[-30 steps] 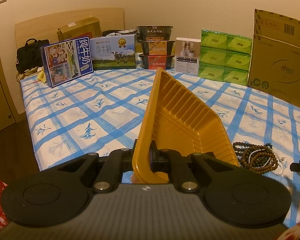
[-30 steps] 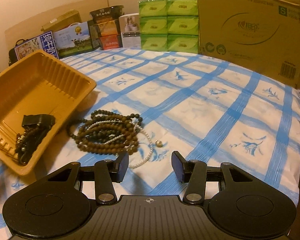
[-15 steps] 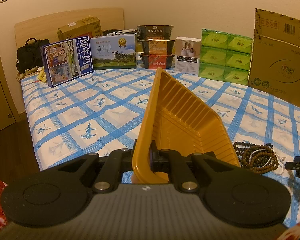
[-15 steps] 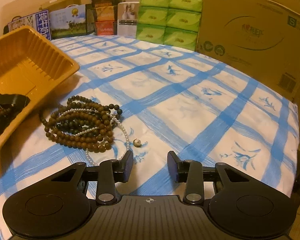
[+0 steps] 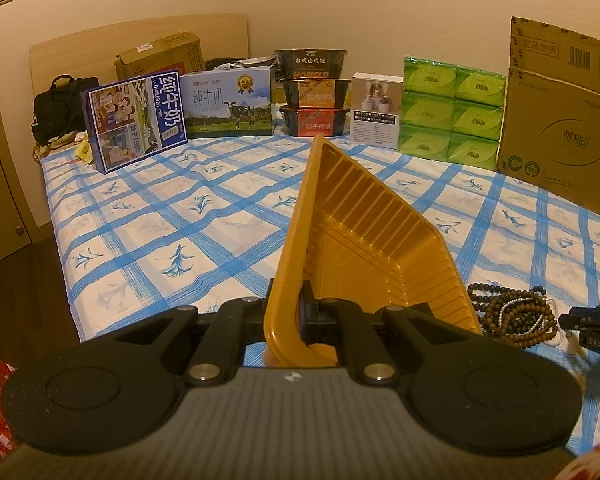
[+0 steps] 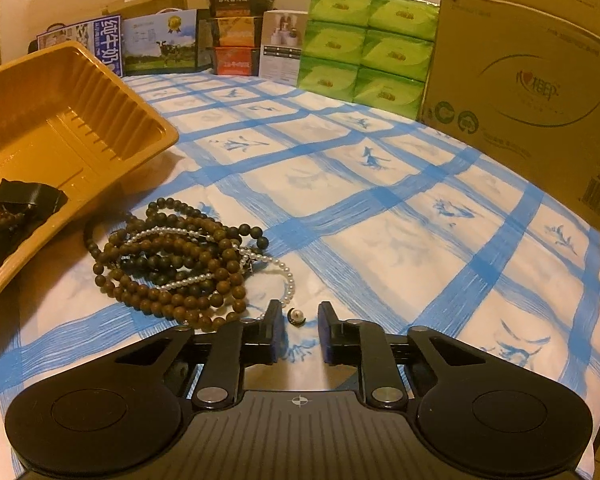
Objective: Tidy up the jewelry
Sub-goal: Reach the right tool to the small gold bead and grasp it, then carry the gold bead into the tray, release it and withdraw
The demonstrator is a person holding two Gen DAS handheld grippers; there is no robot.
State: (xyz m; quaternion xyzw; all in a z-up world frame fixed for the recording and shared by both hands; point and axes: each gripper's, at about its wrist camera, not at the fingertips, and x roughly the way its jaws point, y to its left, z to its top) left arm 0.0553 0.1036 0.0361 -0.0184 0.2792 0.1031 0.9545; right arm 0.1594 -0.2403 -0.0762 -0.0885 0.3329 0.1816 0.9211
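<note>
- Left wrist view: the left gripper (image 5: 290, 316) is at the bottom centre of the frame, and its jaws are clamped on the near rim of a yellow plastic tray (image 5: 364, 240).
- The tray is tilted, with one long edge raised toward the upper middle of the frame and its open side facing right.
- A pile of bead necklaces (image 5: 514, 316) lies on the blue checked bedsheet (image 5: 172, 220) at the lower right, just beside the tray's right corner.
- The tip of the right gripper (image 5: 592, 322) shows at the right edge, near the beads.
- Milk cartons, stacked bowls and green tissue packs stand in a row at the top of the frame.
- Right wrist view: the right gripper (image 6: 298, 330) is at the bottom centre, and its jaws are closing but not yet together.
- A small pearl earring (image 6: 296, 315) lies on the bedsheet (image 6: 380, 220) between the two fingertips; the pads do not touch it.
- The bead necklaces (image 6: 180, 268) lie left of centre, with a white pearl strand mixed in the brown beads, just beside the left finger.
- The tray (image 6: 60, 128) fills the upper left, and some dark beads are inside it at the left edge.
- A big cardboard box (image 6: 532, 80) is at the upper right.
</note>
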